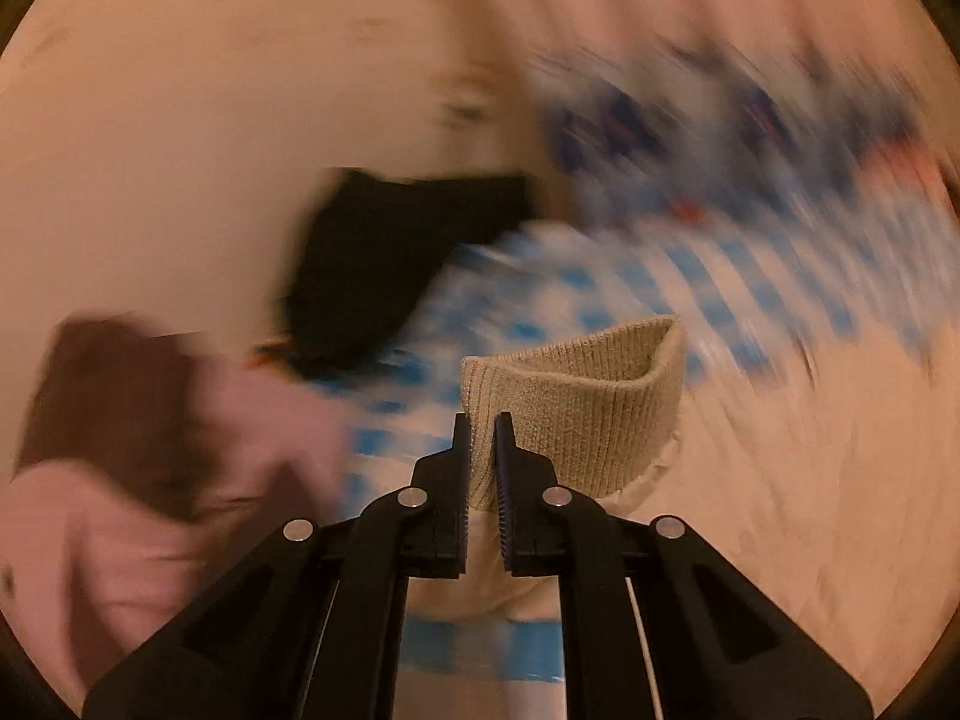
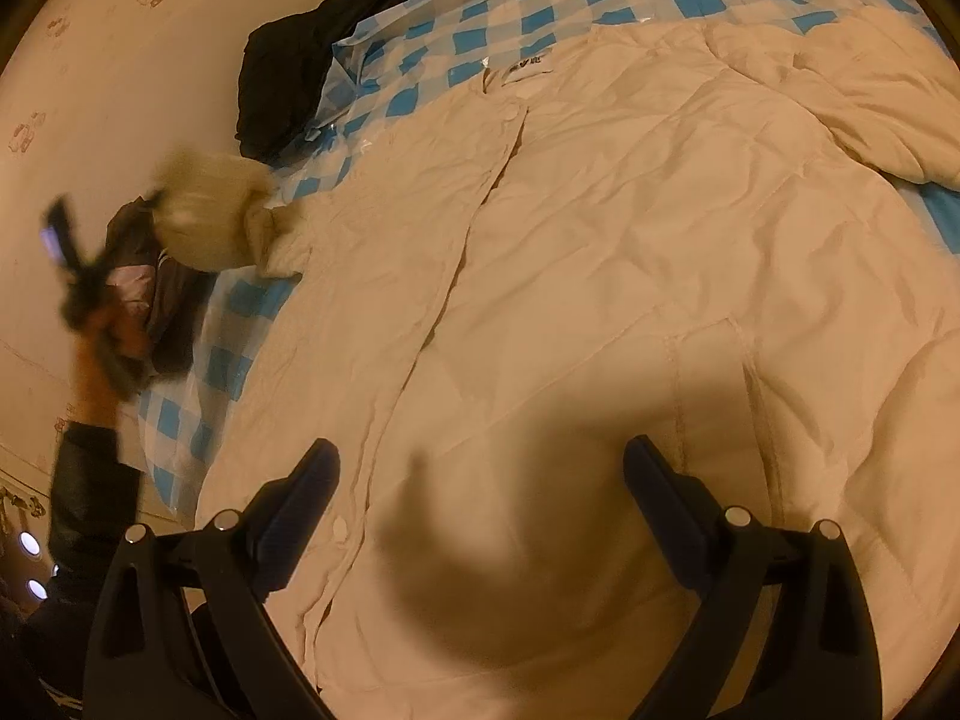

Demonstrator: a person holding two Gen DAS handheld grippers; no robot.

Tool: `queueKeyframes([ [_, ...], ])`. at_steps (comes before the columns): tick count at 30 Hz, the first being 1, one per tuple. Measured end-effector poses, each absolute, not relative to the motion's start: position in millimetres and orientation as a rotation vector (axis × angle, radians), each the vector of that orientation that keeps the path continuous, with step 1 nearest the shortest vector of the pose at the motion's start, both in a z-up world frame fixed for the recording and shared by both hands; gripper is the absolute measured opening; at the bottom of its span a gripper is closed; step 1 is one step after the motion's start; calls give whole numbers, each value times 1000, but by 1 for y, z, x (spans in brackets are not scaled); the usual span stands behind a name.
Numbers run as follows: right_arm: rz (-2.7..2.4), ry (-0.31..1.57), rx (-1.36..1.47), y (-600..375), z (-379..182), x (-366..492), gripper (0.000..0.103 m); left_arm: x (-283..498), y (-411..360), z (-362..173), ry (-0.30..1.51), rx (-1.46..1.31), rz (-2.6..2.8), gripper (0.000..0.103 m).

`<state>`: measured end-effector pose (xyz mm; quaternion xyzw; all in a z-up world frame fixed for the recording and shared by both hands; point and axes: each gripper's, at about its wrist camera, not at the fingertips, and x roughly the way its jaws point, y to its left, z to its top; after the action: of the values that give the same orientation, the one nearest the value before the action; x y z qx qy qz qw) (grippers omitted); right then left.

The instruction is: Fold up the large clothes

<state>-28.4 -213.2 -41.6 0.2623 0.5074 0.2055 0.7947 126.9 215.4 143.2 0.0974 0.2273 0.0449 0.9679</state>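
Nearest my left lens, my left gripper (image 1: 480, 420) is pinched nearly closed on the ribbed knit cuff (image 1: 576, 396) of the cream puffer jacket (image 2: 600, 300); the cuff stands up between the jaws, bent over to their right. Everything beyond the cuff is motion-blurred. Left of the cuff lies a pink and brown garment (image 1: 120, 450) (too smeared to name better), up and left of the cuff a black garment (image 1: 384, 264), and behind the cuff the blue-and-white checkered sheet (image 1: 690, 276).

My right gripper (image 2: 480, 480) hangs wide open over the jacket's front, holding nothing, its shadow falling on the fabric between the jaws. The jacket lies spread flat on the checkered sheet, front up. Far left of the jacket, my left gripper shows blurred, lifting the sleeve end.
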Motion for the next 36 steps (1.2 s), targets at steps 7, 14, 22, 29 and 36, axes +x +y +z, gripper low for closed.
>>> queueKeyframes([
  [7, 435, 1103, 559, -211, -48, -26, 92, 94, 386, 157, 590, -206, 595, 11],
  [14, 436, 1108, 563, -211, -50, -24, 92, 13, 391, 200, 332, -348, 537, 65],
  [22, 445, 1110, 553, -208, -49, -24, 92, 32, 294, 114, 754, -501, -15, 74],
  [29, 476, 1074, 463, -193, -37, -28, 92, 45, 313, 19, 939, -805, -43, 74],
  [36, 539, 1033, 324, -162, -27, -35, 92, -43, 316, -16, 922, -839, -83, 75],
])
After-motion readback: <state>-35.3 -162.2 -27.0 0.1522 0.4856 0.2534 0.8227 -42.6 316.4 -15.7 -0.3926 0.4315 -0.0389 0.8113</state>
